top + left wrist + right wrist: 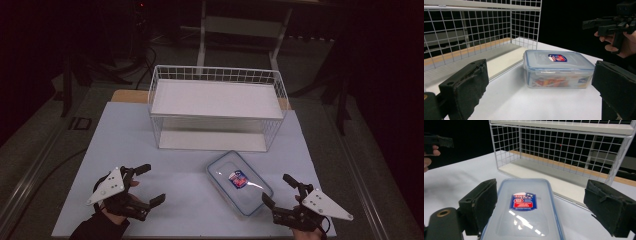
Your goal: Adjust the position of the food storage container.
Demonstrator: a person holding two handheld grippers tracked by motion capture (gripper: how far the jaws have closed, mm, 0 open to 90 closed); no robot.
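A clear plastic food box (239,182) with a blue-rimmed lid and a red and blue label lies flat on the white table, right of centre. The left gripper view shows the box (557,68) from the side, with coloured contents inside. My left gripper (153,184) is open at the front left, well apart from the box. My right gripper (279,189) is open just right of the box's near end. In the right gripper view the box lid (524,207) lies between and below the spread jaws, which do not touch it.
A white wire rack (217,107) with an upper shelf and a lower shelf stands at the back centre, its open front facing the box. The table's front edge (190,234) runs just under my hands. Dark floor and stand legs surround the table.
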